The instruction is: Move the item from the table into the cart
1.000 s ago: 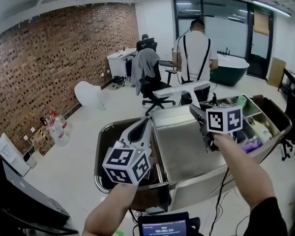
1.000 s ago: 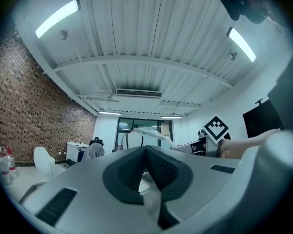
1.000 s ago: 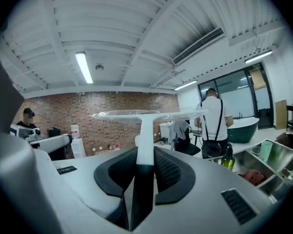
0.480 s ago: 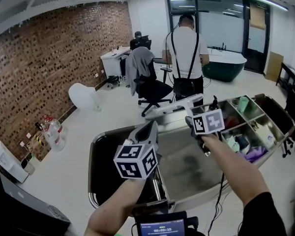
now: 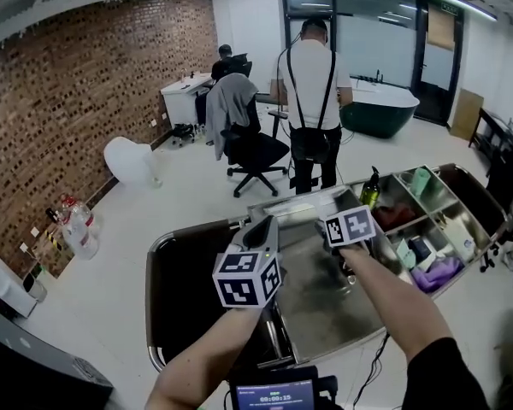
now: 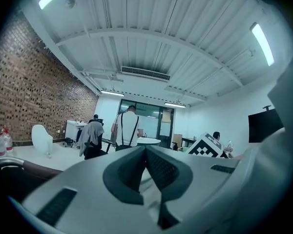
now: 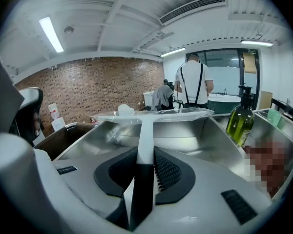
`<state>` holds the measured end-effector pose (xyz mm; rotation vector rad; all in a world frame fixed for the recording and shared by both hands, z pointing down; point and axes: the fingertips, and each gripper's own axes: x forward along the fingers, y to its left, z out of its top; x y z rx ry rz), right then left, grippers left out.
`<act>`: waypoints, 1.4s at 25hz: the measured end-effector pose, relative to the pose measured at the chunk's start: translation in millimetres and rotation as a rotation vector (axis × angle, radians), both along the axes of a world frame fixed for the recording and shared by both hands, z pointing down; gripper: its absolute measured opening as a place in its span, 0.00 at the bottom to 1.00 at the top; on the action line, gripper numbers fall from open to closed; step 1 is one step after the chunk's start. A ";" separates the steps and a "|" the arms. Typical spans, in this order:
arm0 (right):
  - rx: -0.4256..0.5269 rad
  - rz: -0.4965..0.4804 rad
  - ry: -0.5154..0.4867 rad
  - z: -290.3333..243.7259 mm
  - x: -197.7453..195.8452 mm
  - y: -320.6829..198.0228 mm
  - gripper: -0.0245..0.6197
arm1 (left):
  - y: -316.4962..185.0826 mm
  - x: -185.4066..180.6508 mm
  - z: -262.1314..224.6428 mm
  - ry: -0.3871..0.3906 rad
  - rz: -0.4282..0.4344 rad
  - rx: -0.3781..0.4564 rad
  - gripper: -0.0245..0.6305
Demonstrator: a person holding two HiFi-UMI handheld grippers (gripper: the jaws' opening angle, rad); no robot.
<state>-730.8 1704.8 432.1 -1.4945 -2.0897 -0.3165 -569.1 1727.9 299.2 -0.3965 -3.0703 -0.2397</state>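
My right gripper [image 7: 144, 155] is shut on the white handle of a T-shaped item [image 7: 146, 126], whose long crossbar is wrapped in clear plastic. The bar hangs level over the steel tray [image 7: 200, 135] of the cart. In the head view the right gripper [image 5: 325, 231] is over the tray's [image 5: 325, 310] far half; the item itself is hard to make out there. My left gripper [image 5: 262, 226] is raised over the tray's left rim. Its jaws [image 6: 145, 150] meet at the tips with nothing between them.
A dark bin [image 5: 175, 280] lies left of the tray. Right of it are compartments [image 5: 427, 229] with a green bottle [image 5: 370, 186] and several packets. A person [image 5: 312, 75] stands just beyond the cart, next to an office chair [image 5: 244, 143].
My right gripper has come down and left with the white item, from above the tray's far rim to low over it. The left gripper has edged right. My view has lifted.
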 end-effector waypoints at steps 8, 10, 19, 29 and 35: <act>0.073 0.015 0.052 42.4 -11.5 26.8 0.14 | 32.7 -18.0 20.2 0.026 -0.013 0.019 0.04; 0.085 0.035 0.063 53.6 -25.3 43.0 0.14 | 52.8 -27.2 24.9 0.027 -0.016 0.022 0.04; 0.128 0.026 0.083 74.8 -55.3 52.5 0.14 | 52.7 -50.2 35.7 0.014 -0.001 0.038 0.04; 0.190 0.044 0.073 88.0 -60.4 69.4 0.14 | 58.0 -51.8 45.3 0.014 0.000 0.027 0.04; 0.211 0.061 0.075 85.8 -68.4 67.3 0.14 | 52.4 -59.2 43.1 0.018 -0.001 0.032 0.04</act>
